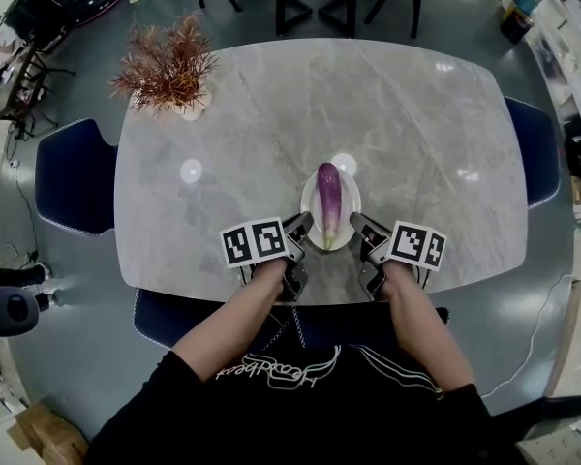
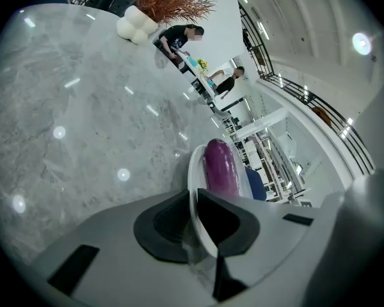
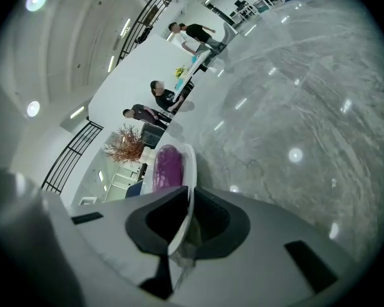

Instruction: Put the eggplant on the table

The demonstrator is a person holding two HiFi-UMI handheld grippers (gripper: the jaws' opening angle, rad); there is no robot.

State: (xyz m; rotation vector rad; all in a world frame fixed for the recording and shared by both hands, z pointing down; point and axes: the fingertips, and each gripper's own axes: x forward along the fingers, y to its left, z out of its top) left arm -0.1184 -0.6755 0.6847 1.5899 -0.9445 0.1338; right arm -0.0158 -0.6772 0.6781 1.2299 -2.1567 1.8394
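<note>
Eggplant (image 1: pixel 328 201) lies on a white plate (image 1: pixel 350 201).
Left gripper (image 1: pixel 300 225) and right gripper (image 1: pixel 360 225) each pinch its near rim, over the worktop (image 1: pixel 416 134).

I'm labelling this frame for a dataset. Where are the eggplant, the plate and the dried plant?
eggplant (image 1: pixel 328 200): head view, middle of its purple body.
plate (image 1: pixel 309 201): head view, bare left rim.
dried plant (image 1: pixel 165 64): head view, middle of its reddish branches.

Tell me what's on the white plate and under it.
A purple eggplant lies on the plate, whose rim the left tool and right tool clamp. Beneath is the grey table; whether the plate touches it is hidden.
</note>
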